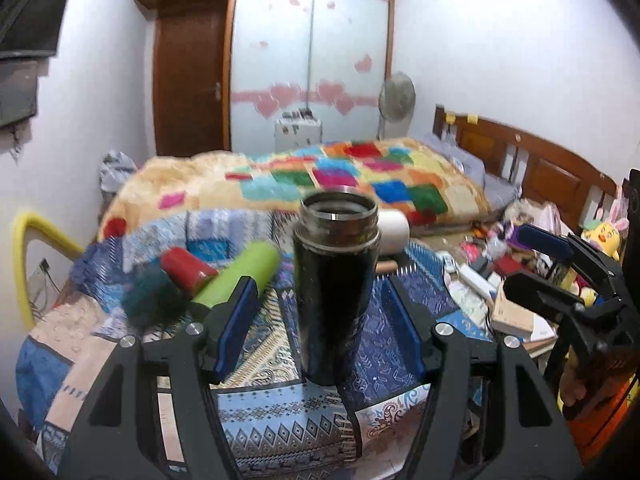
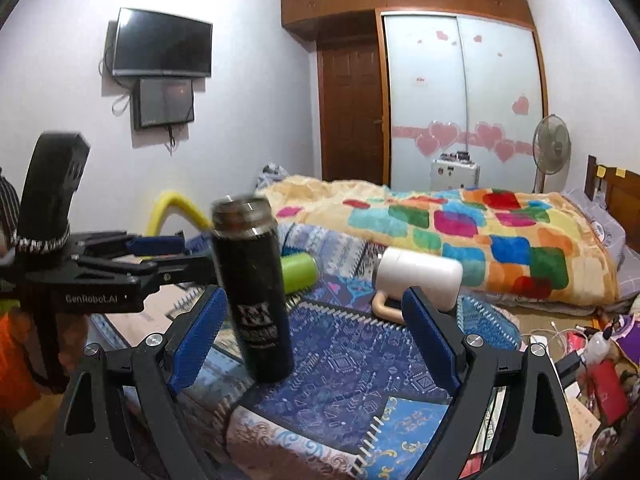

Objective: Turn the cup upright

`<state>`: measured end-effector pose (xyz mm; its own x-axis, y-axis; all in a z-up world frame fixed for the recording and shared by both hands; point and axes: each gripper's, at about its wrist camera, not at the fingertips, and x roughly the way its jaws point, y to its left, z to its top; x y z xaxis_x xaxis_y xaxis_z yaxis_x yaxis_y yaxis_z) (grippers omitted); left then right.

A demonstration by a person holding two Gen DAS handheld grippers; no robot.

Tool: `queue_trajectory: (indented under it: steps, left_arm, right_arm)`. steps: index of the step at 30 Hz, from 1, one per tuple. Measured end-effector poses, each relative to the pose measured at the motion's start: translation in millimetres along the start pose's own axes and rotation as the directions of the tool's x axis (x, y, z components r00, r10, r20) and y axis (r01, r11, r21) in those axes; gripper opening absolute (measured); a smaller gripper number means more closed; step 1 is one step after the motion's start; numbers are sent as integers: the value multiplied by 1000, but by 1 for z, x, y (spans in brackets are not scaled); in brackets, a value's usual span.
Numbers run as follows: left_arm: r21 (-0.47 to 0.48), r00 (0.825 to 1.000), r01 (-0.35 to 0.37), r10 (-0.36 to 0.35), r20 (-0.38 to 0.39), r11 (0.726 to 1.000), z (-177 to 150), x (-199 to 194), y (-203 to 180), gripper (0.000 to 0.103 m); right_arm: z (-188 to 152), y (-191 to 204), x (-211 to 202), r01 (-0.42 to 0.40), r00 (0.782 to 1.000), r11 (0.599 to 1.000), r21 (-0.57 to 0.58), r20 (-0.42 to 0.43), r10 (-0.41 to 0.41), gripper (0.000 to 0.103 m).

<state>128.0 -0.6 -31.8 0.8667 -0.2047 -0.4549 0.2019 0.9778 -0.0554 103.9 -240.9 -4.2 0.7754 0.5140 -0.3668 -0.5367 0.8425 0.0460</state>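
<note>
The black flask (image 1: 336, 300) stands mouth-up on the patterned cloth (image 1: 280, 428), in front of the white mug (image 2: 420, 276). Left gripper (image 1: 320, 320) and right gripper (image 2: 316, 336) both gape, empty. Probably rigid, slick steel, top-heavy; grip mid-body

Green bottle (image 1: 240, 276) and white mug (image 2: 420, 276) crowd behind the cup (image 1: 336, 292); front open.

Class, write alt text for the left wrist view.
A black cup stands upright, mouth open, on a blue patterned cloth between the open left tool. Green, red and white cups lie behind.
</note>
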Motion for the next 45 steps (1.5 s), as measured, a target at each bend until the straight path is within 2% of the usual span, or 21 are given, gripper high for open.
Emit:
queue_trajectory:
  steps: [4, 11, 15, 17, 18, 26, 45]
  left_arm:
    - [-3, 994, -27, 27, 101, 1000, -1, -38, -5, 67]
    - [-5, 963, -85, 83, 258, 996, -9, -92, -14, 88]
    - [-3, 948, -107, 103, 301, 994, -16, -110, -17, 94]
    - [-8, 944, -113, 110, 312, 994, -19, -115, -18, 97]
    - [-10, 941, -118, 115, 317, 993, -21, -117, -18, 99]
    - [-29, 937, -128, 131, 323, 991, -31, -124, -18, 103]
    - [-49, 927, -161, 168, 334, 986, -37, -130, -16, 103]
  right_arm:
    - [8, 13, -24, 4, 998, 1000, 11, 62, -5, 88]
    - [13, 35, -55, 15, 990, 999, 31, 138, -19, 88]
    - [13, 44, -64, 31, 986, 999, 40, 165, -37, 91]
    - [12, 47, -67, 44, 982, 998, 45, 183, -52, 102]
    - [10, 49, -69, 53, 979, 998, 46, 193, -61, 103]
    - [2, 59, -82, 106, 969, 993, 49, 220, -115, 103]
    - [-3, 60, -84, 106, 972, 993, 49, 208, -114, 103]
